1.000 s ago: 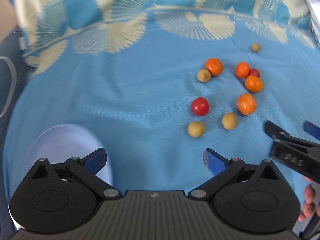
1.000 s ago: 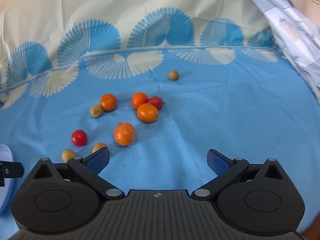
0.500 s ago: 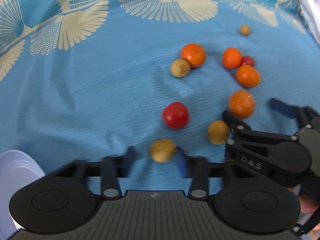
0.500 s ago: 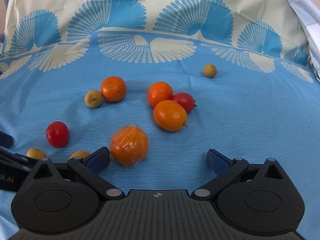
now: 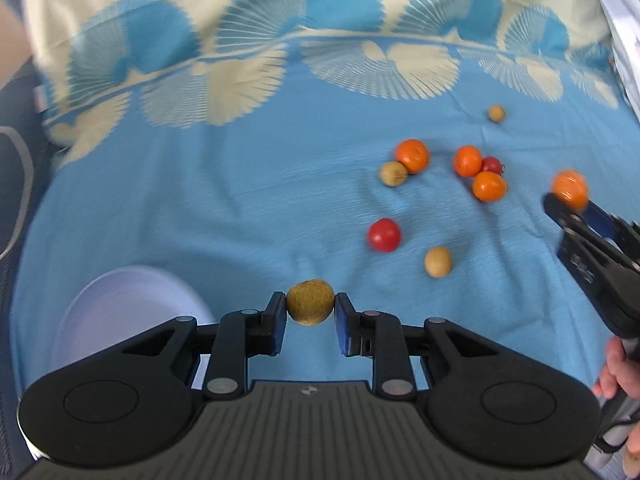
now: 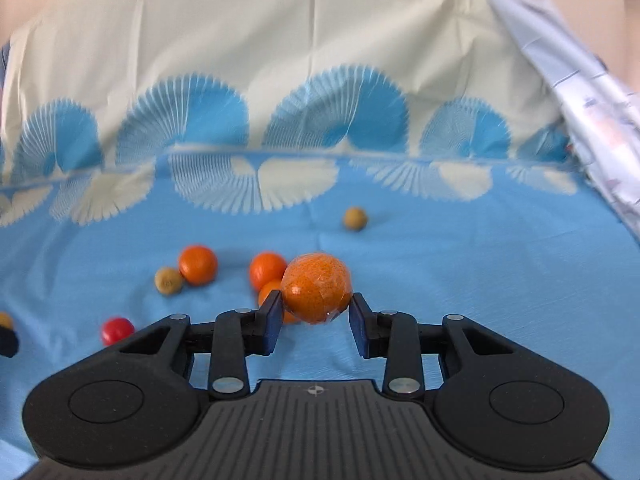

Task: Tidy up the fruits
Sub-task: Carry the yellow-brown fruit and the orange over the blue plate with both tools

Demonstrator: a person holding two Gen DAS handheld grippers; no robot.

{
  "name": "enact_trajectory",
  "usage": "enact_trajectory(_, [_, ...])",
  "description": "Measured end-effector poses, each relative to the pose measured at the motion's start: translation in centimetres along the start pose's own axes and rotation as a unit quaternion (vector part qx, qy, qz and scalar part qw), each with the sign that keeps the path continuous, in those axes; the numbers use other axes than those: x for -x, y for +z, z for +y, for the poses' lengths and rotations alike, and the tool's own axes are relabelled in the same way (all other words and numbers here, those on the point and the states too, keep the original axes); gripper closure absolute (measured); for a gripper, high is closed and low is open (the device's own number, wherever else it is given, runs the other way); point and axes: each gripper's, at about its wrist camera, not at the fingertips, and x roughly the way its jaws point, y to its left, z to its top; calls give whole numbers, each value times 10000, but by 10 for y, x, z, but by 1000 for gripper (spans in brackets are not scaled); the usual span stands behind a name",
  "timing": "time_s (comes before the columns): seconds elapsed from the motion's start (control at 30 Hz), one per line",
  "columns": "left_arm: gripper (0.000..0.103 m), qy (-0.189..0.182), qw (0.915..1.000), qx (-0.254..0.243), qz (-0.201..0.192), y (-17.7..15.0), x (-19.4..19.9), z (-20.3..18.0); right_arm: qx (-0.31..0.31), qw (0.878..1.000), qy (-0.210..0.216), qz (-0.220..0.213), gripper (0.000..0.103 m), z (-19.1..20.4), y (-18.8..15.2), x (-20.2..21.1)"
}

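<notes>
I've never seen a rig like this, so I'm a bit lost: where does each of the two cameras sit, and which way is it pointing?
Left wrist view: sits on the left gripper, looking forward over the blue cloth; its fingers pinch a brown fruit; a white plate, the right gripper and a hand show.
Right wrist view: sits on the right gripper, facing the same way; its fingers pinch a wrapped orange.
Both views share the loose fruits, such as the red tomato.

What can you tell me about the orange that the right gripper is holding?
The orange is round and bright, with a shiny clear wrap that looks like plastic film. The right gripper pinches it between its blue pads, one on each side. It looks lifted above the blue cloth, apart from the other fruits.
</notes>
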Motion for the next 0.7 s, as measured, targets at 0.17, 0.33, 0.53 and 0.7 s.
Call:
enact_trajectory(0.17, [75, 149, 9996, 244, -87, -29, 54, 32, -58, 9986, 520, -63, 66, 15, 2, 78])
enact_trajectory(0.33, [75, 178, 9986, 434, -239, -70, 106, 65, 8, 9948, 1018, -63, 66, 47, -6, 153])
enact_trajectory(0.53, [75, 298, 9965, 592, -516, -121, 155, 94, 147, 9860, 1660, 63, 66, 88, -13, 212])
enact_trajectory(0.7, [75, 296, 9939, 837, -653, -155, 179, 114, 478, 9780, 2032, -20, 66, 119, -19, 252])
